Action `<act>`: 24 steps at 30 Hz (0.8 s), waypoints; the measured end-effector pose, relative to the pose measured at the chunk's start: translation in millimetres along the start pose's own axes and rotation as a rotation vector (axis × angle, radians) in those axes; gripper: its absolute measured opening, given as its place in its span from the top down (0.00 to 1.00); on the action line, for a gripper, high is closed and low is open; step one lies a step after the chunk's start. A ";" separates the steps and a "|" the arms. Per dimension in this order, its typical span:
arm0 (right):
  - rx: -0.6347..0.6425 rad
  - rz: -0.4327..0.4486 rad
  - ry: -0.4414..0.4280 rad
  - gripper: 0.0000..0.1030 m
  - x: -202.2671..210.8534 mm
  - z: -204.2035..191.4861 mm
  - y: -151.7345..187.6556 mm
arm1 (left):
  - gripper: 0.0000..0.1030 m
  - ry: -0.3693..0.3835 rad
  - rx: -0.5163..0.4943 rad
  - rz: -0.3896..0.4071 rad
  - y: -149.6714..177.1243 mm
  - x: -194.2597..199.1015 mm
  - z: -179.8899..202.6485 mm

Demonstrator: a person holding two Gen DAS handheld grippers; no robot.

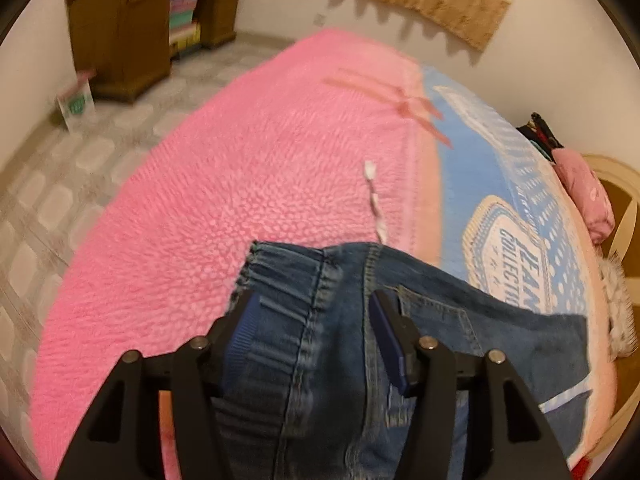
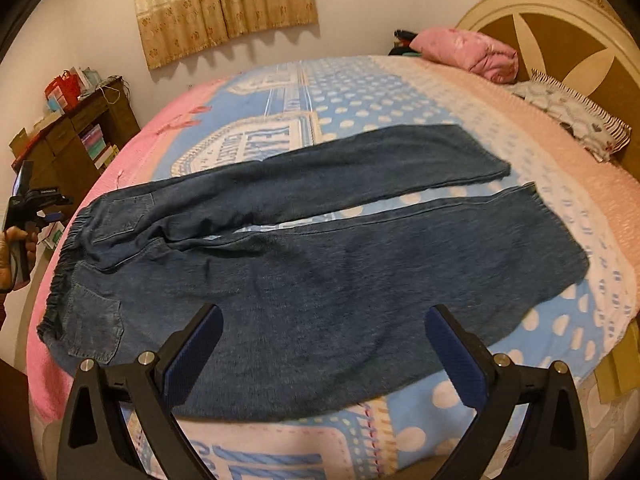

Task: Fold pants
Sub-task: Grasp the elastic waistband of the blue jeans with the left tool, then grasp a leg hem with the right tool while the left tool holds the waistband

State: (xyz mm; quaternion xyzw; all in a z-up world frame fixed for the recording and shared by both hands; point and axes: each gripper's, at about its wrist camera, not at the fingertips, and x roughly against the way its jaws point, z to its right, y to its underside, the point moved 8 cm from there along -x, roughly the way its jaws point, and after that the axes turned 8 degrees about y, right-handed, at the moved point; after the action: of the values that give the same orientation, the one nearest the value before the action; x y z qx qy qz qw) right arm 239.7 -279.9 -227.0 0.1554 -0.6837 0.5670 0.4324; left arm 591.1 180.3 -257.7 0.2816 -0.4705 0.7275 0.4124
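Blue jeans point(image 2: 320, 280) lie flat across the bed, legs spread toward the headboard, elastic waistband at the left. My right gripper point(image 2: 324, 344) hovers open over the near leg's thigh, with nothing pinched between its blue pads. In the left wrist view my left gripper point(image 1: 314, 316) stands over the waistband corner of the jeans point(image 1: 304, 280). Its jaws straddle the gathered denim, and the pads do not visibly press on it. The right wrist view shows the left gripper point(image 2: 54, 216), held by a hand point(image 2: 12, 248), just off the waistband's far end.
The bed carries a pink knitted blanket point(image 1: 200, 200) and a blue-and-white printed one point(image 2: 360, 92). A pink pillow point(image 2: 468, 54) and a patterned pillow point(image 2: 572, 112) lie by the headboard point(image 2: 560, 20). A wooden cabinet point(image 1: 120, 40) stands on the tiled floor beyond the bed.
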 end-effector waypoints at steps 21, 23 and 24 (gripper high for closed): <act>-0.044 -0.093 -0.051 0.01 -46.9 -9.6 -0.8 | 0.13 -0.046 0.030 -0.091 -16.1 -51.8 -13.5; -0.038 -0.102 -0.055 0.01 -48.0 -12.9 3.0 | 0.20 -0.072 0.008 -0.073 -15.8 -54.8 -8.6; -0.031 -0.103 -0.054 0.01 -48.5 -13.8 4.1 | 0.31 -0.103 -0.015 -0.078 -14.6 -57.6 -7.5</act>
State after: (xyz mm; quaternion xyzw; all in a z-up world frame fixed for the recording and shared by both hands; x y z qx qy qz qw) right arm 270.6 -279.6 -267.1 0.1992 -0.6949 0.5289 0.4447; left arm 632.4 171.1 -300.0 0.3335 -0.4851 0.6921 0.4177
